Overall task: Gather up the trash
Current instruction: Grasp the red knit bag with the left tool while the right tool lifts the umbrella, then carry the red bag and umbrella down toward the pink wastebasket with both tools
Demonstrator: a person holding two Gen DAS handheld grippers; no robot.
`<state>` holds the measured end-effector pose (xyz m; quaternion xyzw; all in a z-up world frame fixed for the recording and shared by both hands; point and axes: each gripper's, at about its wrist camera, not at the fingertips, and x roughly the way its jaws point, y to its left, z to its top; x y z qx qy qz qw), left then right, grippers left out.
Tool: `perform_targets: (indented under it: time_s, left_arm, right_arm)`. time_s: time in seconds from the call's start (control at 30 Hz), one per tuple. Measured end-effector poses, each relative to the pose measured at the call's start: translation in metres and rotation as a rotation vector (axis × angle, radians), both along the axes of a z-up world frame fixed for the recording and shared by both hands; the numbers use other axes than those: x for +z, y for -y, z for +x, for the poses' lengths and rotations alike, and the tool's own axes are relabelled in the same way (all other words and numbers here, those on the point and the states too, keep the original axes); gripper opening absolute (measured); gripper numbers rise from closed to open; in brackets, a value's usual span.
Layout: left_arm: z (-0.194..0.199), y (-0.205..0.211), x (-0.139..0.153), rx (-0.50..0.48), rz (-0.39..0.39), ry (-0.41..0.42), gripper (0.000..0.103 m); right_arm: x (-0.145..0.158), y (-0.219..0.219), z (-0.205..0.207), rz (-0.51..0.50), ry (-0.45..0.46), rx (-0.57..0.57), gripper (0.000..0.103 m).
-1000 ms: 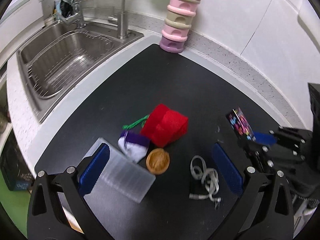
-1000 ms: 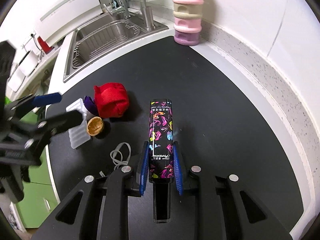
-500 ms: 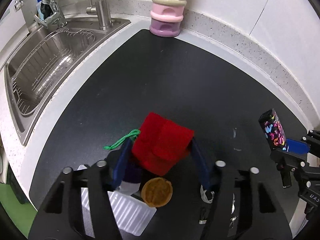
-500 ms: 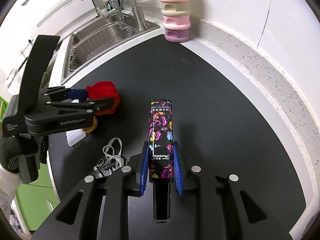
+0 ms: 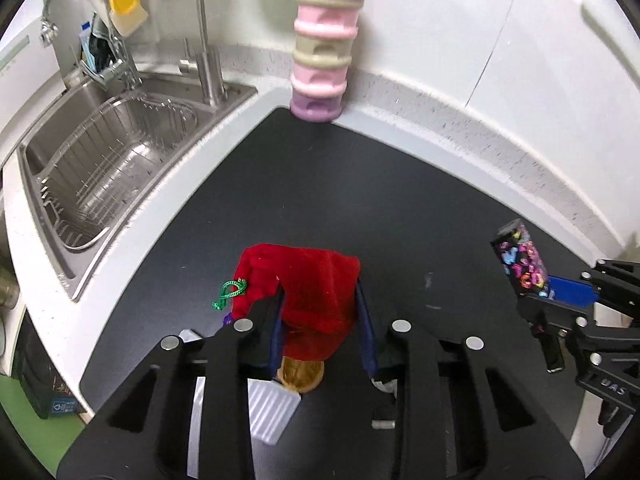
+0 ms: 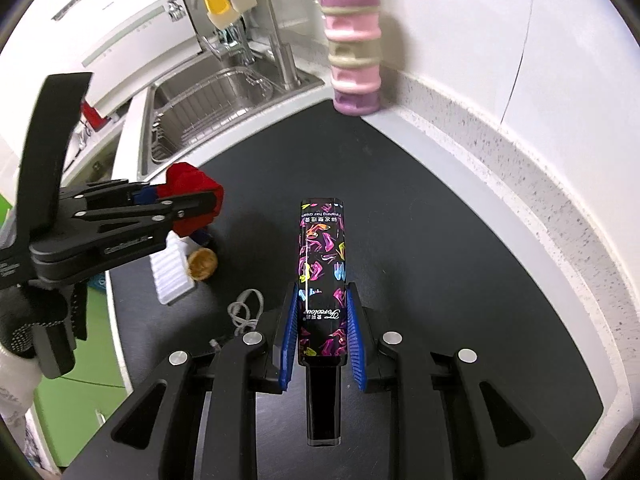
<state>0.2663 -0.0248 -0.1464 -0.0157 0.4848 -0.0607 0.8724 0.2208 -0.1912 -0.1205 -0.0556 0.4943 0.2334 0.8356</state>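
Left wrist view: the left gripper (image 5: 320, 320) is closing, its jaws pinching the red drawstring pouch (image 5: 308, 292) over the black mat (image 5: 360, 200) at 6 o'clock, while at 3 o'clock the right gripper (image 6: 320, 336) clamps the patterned hair-cream box (image 6: 322, 264).

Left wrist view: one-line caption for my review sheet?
Left tongs closing around a red cloth pouch on the black counter mat beside the sink.
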Motion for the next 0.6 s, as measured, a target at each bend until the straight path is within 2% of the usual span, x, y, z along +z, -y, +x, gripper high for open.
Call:
perform_targets:
  time_s: [0.2, 0.33, 0.6]
  left_arm:
    - [-0.042, -0.009, 0.038, 0.014, 0.004, 0.047, 0.03]
    - [-0.083, -0.028, 0.061, 0.041, 0.011, 0.067, 0.03]
    - [-0.183, -0.092, 0.093, 0.146, 0.036, 0.113, 0.03]
  right_arm:
    - [0.037, -0.011, -0.03, 0.018, 0.065, 0.029, 0.022]
    - [0.058, -0.027, -0.053, 0.033, 0.103, 0.068, 0.022]
    - [0.084, -0.099, -0.114, 0.058, 0.163, 0.201, 0.022]
